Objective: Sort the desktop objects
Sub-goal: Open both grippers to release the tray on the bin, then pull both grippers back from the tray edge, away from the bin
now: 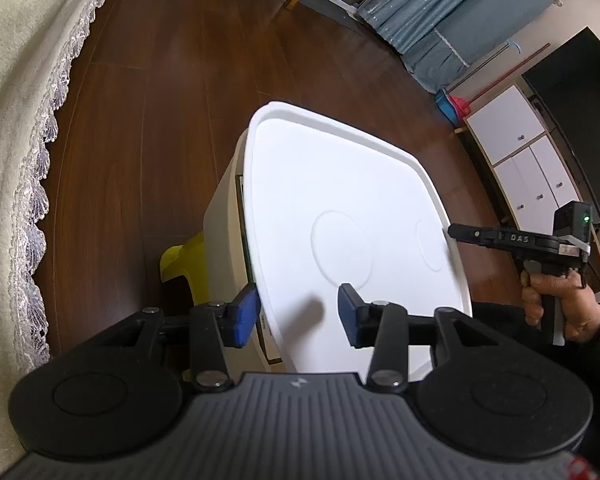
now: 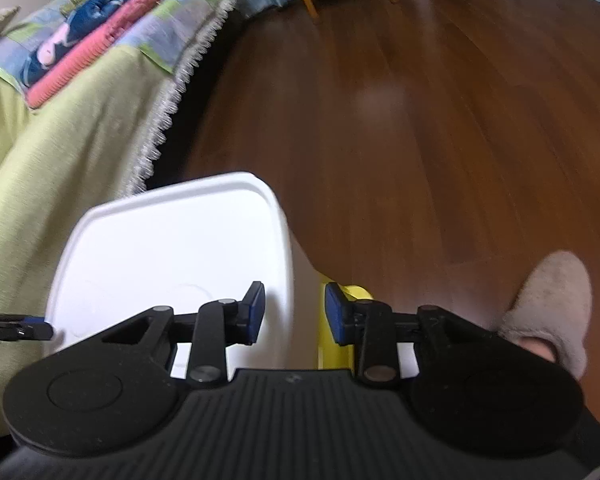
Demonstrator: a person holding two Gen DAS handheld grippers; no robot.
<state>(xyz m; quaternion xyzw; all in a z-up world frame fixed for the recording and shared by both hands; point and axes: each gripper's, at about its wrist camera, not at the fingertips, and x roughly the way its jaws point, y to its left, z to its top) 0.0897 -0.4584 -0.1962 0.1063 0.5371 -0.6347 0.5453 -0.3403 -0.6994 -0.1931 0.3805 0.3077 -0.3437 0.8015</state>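
The white lid (image 1: 340, 208) sits on its storage box (image 1: 224, 216) on the floor below me. My left tongs (image 1: 298, 314) hang released astride its near-left edge; my right tongs (image 2: 295, 312) straddle the right rim, unclenched. I should seat both squarely before squeezing.

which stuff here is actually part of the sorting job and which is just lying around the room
Part of the job:
- white lidded bin
- left gripper, open above the lid's near edge
- right gripper, open, straddling the lid's right edge

Just lying about:
- yellow stool beside the bin
- folded clothes on the bed
- white cabinet
- grey slipper
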